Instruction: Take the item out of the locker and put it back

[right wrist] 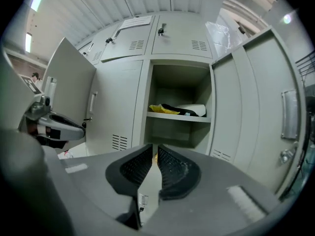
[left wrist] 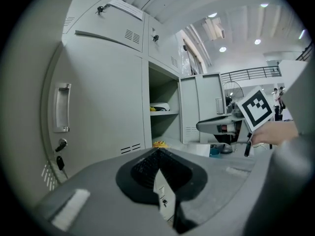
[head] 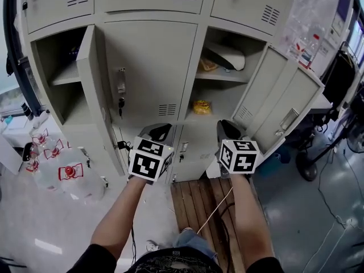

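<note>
Inside, yellow packet (head: 202, 106) lying flat, long axis across open locker (head: 226, 97).

A workshop-like hall is indicated. Grey metal lockers (head: 151, 61) are ranged ahead of the left gripper (head: 160, 131), water jugs (head: 71, 178) are stood to its left, and a ribbed ceiling (left wrist: 187, 4) is seen overhead.

The locker (head: 153, 67) is looked down on steeply in the head view. It is faced from near, almost level, by both gripper views, its open right compartment (right wrist: 172, 87) being shared.
</note>
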`<state>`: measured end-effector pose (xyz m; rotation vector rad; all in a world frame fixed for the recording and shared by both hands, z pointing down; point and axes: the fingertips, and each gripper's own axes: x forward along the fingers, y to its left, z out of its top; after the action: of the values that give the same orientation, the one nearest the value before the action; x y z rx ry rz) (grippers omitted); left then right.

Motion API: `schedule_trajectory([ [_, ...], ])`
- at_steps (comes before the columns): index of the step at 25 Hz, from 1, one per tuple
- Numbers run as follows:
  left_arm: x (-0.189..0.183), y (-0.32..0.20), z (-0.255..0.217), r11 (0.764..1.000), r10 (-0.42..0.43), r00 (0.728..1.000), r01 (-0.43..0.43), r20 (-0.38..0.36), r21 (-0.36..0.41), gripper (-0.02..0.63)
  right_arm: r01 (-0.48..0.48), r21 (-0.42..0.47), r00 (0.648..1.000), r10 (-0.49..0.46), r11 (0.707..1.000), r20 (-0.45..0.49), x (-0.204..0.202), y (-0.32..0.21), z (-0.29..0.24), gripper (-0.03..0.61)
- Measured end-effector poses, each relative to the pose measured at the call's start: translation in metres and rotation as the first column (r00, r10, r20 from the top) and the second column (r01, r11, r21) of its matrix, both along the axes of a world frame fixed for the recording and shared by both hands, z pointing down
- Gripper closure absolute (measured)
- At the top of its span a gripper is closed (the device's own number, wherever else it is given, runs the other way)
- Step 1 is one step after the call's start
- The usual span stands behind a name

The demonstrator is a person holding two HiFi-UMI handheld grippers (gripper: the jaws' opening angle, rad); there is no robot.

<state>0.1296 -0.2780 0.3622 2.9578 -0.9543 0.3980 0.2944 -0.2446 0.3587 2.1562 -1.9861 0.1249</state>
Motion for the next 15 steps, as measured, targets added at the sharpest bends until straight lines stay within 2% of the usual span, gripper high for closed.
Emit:
schedule_trajectory([
  [6, -0.002, 0.008, -0.006, 1.000, 0.026, 0.999, -0.026, -0.019, 0.001, 0.612, -0.007, 0.028, 1.000, 0.008, 1.000, -0.021, -0.015, 0.028, -0.016, 0.554],
  [15, -0.004, 0.011, -0.012, 0.999, 0.033, 0.999, -0.033, -0.013, 0.016, 0.612, -0.023, 0.047, 1.000, 0.023, 0.999, 0.000, -0.016, 0.054, -0.023, 0.555],
])
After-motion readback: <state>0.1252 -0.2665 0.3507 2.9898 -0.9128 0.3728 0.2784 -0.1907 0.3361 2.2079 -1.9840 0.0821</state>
